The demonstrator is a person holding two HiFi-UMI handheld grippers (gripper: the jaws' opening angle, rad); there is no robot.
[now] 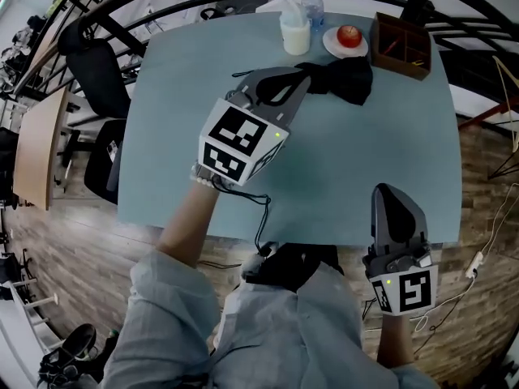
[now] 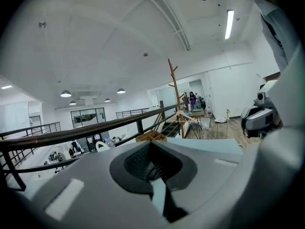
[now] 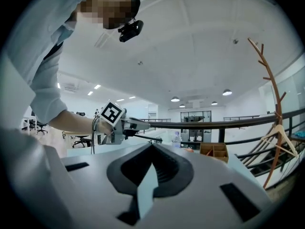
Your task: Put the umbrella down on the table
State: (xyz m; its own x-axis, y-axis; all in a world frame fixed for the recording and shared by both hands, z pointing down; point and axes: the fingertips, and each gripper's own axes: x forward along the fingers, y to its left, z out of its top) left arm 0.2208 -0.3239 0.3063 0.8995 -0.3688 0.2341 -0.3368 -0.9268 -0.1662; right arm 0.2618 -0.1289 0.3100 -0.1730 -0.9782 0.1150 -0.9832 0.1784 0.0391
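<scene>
- My left gripper (image 1: 302, 74) hangs over the middle of the table (image 1: 162, 160), its tips aimed toward one o'clock. In its own view the left gripper (image 2: 151, 144) has its jaws clenched together with nothing between them, only the room beyond.
- The umbrella (image 1: 347, 78) lies on the table at about twelve o'clock, a folded black bundle. In the head view it sits right at my left tips. I cannot tell from there whether they brush it, but the empty jaws tell me I am not holding it. I judge the setting-down done.
- I expect it to be light and soft on the outside — limp fabric over a stiff core. The cloth would slide and bunch under the pads, so a pinch on a loose fold would only drag fabric.
- If I take it again, I would close round the thick middle of the bundle or on the handle. I cannot make out which end the handle is.
- A white cup (image 1: 295, 36) stands at eleven o'clock from the umbrella. A plate (image 1: 332, 49) with an apple (image 1: 349, 36) stands at twelve, and a wooden box (image 1: 401, 65) at two — all near enough to knock.
- My right gripper (image 1: 393, 194) hangs at five o'clock over the table's near edge, well apart from the umbrella. The right gripper (image 3: 152, 145) shows its jaws together in its own view, holding nothing.
</scene>
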